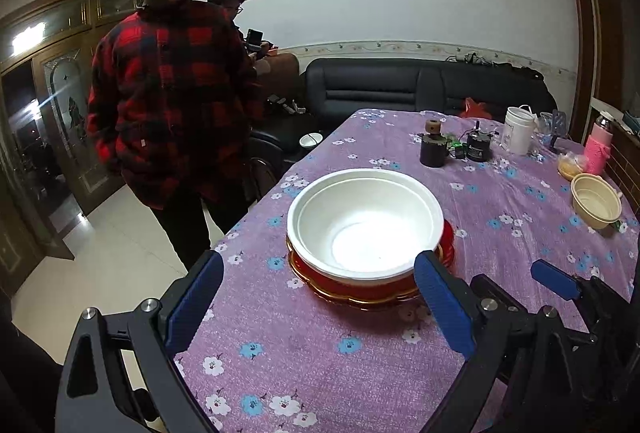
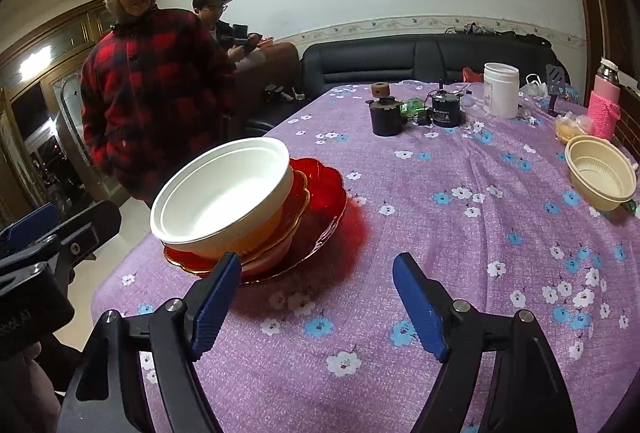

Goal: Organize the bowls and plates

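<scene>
Both grippers, left (image 1: pixel 320 297) and right (image 2: pixel 316 301), gape wide, empty. One white bowl (image 1: pixel 366 221) tops two red plates (image 2: pixel 320 201). One cream bowl (image 2: pixel 600 173) sits apart.

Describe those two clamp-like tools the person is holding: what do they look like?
Both look alike. The left gripper and the right gripper each have a matte black frame of angular linkage arms joined by round silver pins. Each carries two flat blue fingers with finely ribbed faces. The left one's black body bears pale lettering, only partly readable. No cables or sleeves show.
</scene>
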Action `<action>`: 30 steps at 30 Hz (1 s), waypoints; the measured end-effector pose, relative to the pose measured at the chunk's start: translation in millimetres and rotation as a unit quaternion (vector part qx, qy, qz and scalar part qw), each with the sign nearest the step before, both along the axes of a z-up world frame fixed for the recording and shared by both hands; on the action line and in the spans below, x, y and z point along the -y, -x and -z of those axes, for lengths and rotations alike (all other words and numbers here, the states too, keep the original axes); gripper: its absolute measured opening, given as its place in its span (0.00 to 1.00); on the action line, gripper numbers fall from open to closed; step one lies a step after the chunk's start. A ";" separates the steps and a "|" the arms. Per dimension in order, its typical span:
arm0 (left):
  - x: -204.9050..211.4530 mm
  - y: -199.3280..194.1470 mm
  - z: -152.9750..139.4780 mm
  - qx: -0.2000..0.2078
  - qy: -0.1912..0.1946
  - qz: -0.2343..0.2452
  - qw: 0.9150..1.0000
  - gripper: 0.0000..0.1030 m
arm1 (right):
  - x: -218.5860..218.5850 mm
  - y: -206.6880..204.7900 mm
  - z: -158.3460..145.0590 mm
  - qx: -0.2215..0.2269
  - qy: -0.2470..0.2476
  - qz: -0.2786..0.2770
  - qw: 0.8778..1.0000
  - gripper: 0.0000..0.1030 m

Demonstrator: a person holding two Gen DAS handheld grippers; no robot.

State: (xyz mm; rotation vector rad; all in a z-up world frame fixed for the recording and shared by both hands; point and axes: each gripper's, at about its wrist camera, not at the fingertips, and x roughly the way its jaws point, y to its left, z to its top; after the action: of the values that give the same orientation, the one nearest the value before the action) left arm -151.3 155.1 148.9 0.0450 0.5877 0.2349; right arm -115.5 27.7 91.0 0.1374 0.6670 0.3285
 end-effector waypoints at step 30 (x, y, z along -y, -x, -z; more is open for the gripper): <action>41.0 -17.5 17.7 -0.044 -0.023 0.043 0.998 0.93 | 30.5 -6.8 15.3 -0.031 0.019 0.026 0.999 0.83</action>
State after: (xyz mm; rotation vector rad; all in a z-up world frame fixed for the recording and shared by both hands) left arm -133.8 114.1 131.2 0.1249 0.6671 0.1622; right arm -108.7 -2.8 75.7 0.1289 0.7292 0.2627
